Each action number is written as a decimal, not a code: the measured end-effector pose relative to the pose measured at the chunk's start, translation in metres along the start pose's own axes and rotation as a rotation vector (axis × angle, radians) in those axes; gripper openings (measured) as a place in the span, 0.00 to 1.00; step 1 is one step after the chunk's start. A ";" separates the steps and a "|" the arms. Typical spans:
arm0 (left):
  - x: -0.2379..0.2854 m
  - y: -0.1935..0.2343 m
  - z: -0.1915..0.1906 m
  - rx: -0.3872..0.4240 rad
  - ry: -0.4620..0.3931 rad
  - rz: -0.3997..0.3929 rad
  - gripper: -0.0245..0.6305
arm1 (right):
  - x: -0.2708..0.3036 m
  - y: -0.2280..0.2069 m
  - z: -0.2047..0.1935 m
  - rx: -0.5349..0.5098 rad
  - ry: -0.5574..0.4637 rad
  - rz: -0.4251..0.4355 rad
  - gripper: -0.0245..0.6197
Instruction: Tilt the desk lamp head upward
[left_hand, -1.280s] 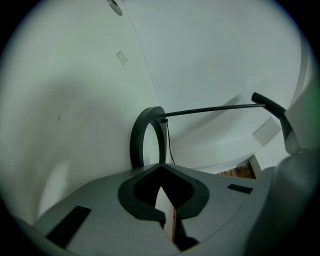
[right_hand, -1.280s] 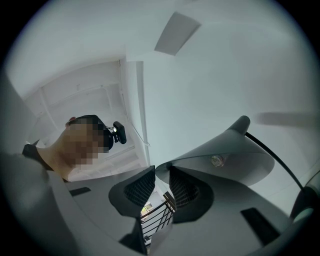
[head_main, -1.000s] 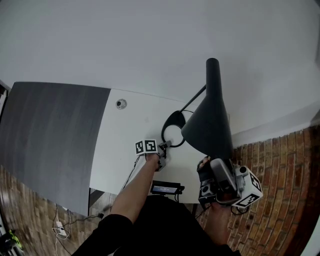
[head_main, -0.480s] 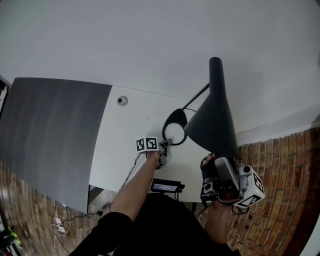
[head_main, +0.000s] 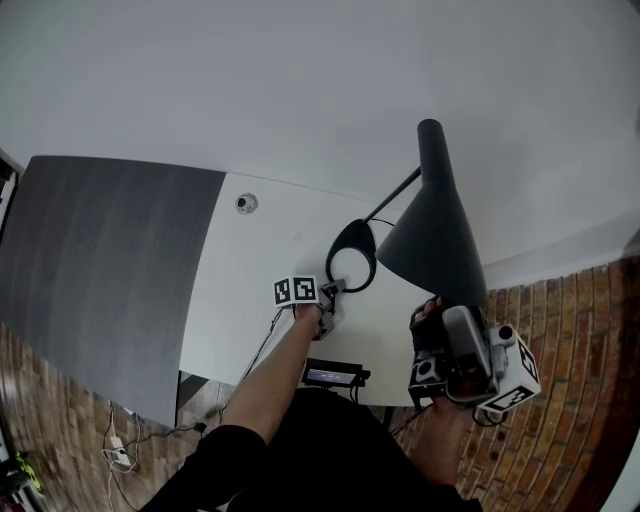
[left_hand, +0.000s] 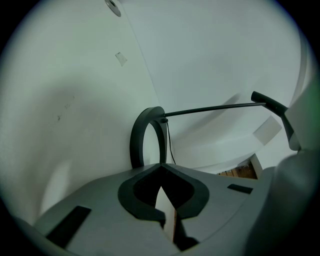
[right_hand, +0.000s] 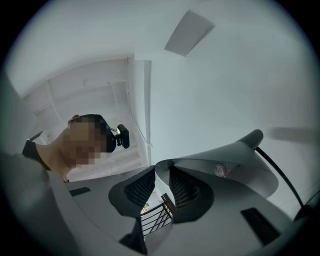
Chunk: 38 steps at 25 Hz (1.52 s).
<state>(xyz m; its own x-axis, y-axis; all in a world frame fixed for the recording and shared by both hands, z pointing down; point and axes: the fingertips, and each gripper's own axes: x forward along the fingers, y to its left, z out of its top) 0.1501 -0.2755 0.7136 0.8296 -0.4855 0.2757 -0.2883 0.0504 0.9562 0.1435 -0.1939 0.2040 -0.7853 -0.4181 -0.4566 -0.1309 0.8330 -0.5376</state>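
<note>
The lamp head (head_main: 432, 245) is smooth, matt dark grey, like painted metal, as is its thin rod (head_main: 388, 195); the right tongs (right_hand: 162, 169) look like matt grey plastic with dark ribbed pads (right_hand: 138, 190). The bench (head_main: 255, 270) is smooth, matt white, with a dull dark-grey panel (head_main: 100, 260) at 9 o'clock and rough red brick (head_main: 570, 350) with pale mortar lines at 4 o'clock in the head view.
</note>
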 end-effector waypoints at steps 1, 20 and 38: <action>0.000 0.000 0.000 0.001 -0.001 0.000 0.05 | 0.001 0.000 0.001 -0.001 -0.002 0.002 0.18; 0.003 0.002 -0.002 -0.008 0.006 0.000 0.05 | 0.011 -0.002 0.020 0.008 -0.010 0.018 0.18; 0.003 0.001 -0.003 -0.004 0.014 0.007 0.05 | 0.015 0.002 0.026 -0.025 -0.014 -0.018 0.18</action>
<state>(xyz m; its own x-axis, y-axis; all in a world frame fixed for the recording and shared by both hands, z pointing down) 0.1540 -0.2740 0.7159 0.8343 -0.4726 0.2839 -0.2925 0.0571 0.9546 0.1471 -0.2079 0.1781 -0.7743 -0.4378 -0.4570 -0.1597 0.8339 -0.5282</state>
